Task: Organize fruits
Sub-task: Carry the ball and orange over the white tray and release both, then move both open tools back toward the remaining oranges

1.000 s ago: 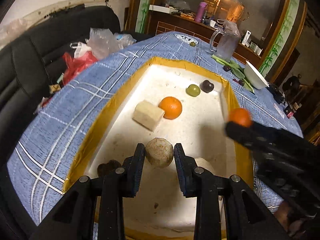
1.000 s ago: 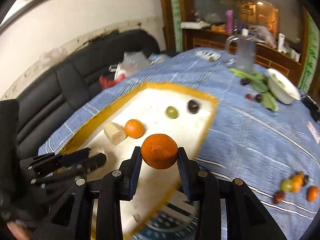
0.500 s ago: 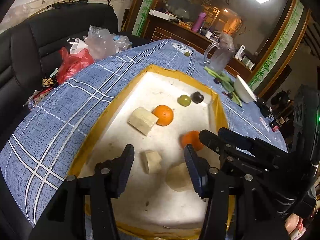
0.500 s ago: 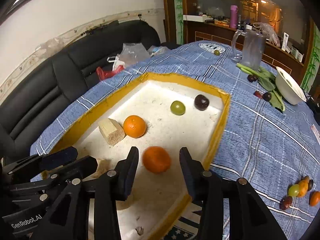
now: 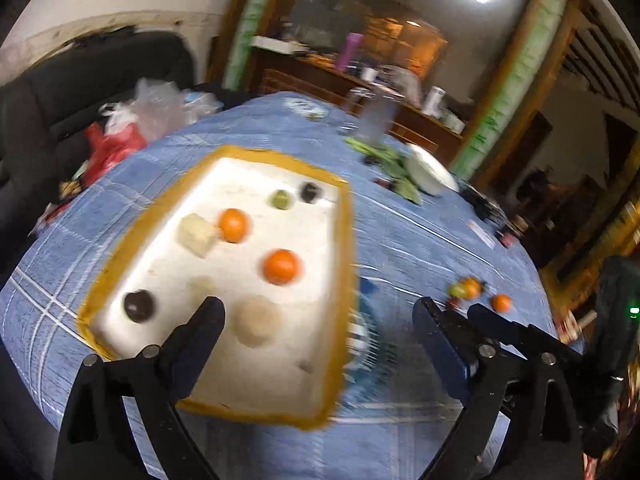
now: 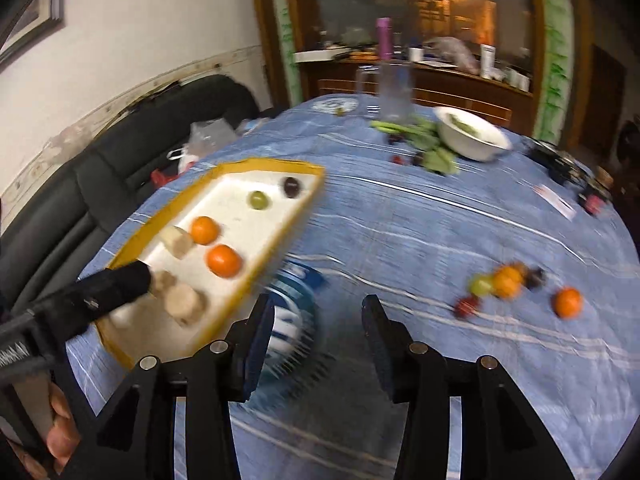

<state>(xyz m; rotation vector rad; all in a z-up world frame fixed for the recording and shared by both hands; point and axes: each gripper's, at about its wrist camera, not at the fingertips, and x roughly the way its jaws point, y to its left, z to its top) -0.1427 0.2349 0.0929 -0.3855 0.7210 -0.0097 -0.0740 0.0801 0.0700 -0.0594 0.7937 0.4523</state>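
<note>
Both tools are empty and between fruits: the left tool (image 5: 320,344) has its jaws spreading wide over the tray (image 5: 340,280), and the right tool (image 6: 316,336) has its jaws opening with nothing between them. The next move looks like a reach for the loose fruits (image 6: 504,284) on the bench (image 6: 420,232), which lie ahead and to the right of the right tool, well apart from it.
</note>
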